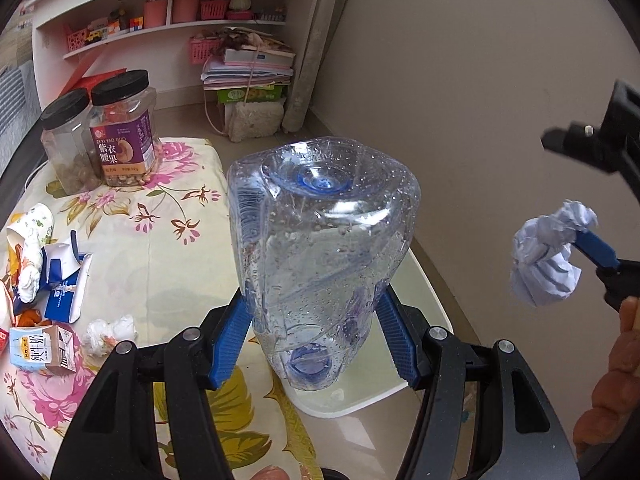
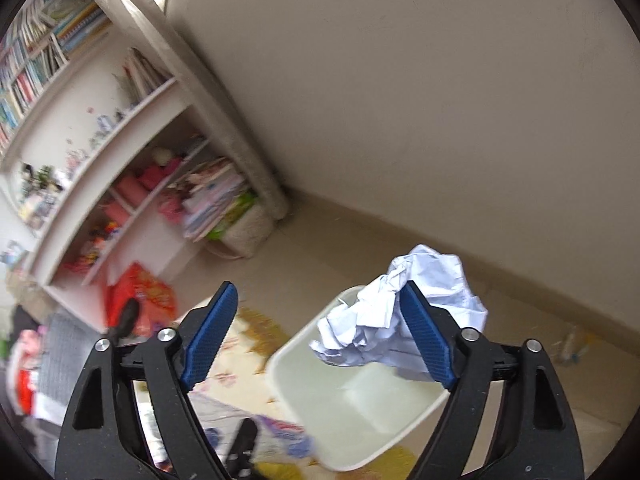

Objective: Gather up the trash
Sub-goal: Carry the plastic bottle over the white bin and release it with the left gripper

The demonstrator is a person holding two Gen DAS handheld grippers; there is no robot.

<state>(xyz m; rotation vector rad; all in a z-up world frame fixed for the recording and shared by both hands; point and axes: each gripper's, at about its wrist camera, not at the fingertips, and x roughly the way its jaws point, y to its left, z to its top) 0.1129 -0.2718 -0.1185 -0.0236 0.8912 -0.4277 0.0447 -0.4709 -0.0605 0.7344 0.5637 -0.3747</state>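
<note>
Left gripper — fingers clamping bottle. Right gripper — fingers apart, paper wad snagged over bin. Next, likely: shake it free.

Bin mouth: the white bin stands open at the near right of the bench; above it hang the left tool clamped on an upturned clear bottle, and to the right a crumpled paper ball against one pad of the spread right tool
Bench far left: two black-lidded jars stand side by side, blocking that corner
Bench near left: a milk carton, torn blue-white packaging and a tissue wad clutter the edge
Bench middle: bare flowered cloth between clutter and bottle
Right side: open floor up to the wall
</note>
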